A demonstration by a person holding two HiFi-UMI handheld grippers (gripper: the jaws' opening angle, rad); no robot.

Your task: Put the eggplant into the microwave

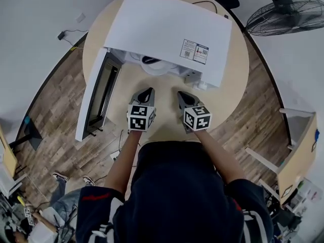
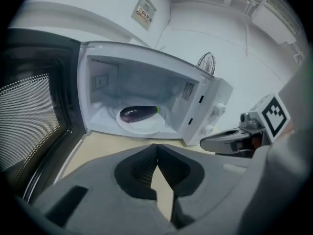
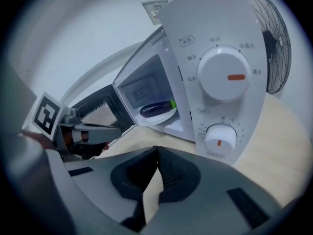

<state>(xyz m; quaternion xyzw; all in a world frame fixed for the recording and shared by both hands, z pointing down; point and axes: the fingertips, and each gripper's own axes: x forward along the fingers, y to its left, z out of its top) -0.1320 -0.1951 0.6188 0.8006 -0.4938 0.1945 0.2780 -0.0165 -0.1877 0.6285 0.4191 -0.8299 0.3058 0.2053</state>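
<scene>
Looking down, head view: a white microwave point(image 1: 167, 29) stands on a round pale bench point(image 1: 230, 92), and its door point(image 1: 98, 95) is swung wide to the view's left.
Left hand-held gripper point(image 1: 148, 91): over the bench in front of the open cavity, pointing toward it and apart from the microwave.
Right hand-held gripper point(image 1: 181, 94): just beside the left one, pointing toward the microwave's control side.
Fan point(image 1: 286, 14): on the floor beyond the bench, at the upper right.
Left gripper view, jaws: narrow, pressed together at the tips, with nothing between them.
Eggplant point(image 2: 139, 113): dark purple, lying on its side on the white plate point(image 2: 142, 125) inside the microwave, green stem end to the right.
Door in this view: fills the left edge, showing its dotted mesh window.
Other tool in this view: the right hand-held gripper's closed tip reaches in from the right, near the microwave's front corner.
Right gripper view, jaws: narrow, closed tip to tip, and empty.
Upper knob point(image 3: 225, 75): large and white with an orange mark, on the control panel.
Lower knob point(image 3: 220, 138): smaller, directly below the upper one.
Eggplant in this view: seen through the open front, resting on the plate, well apart from both hand-held grippers.
</scene>
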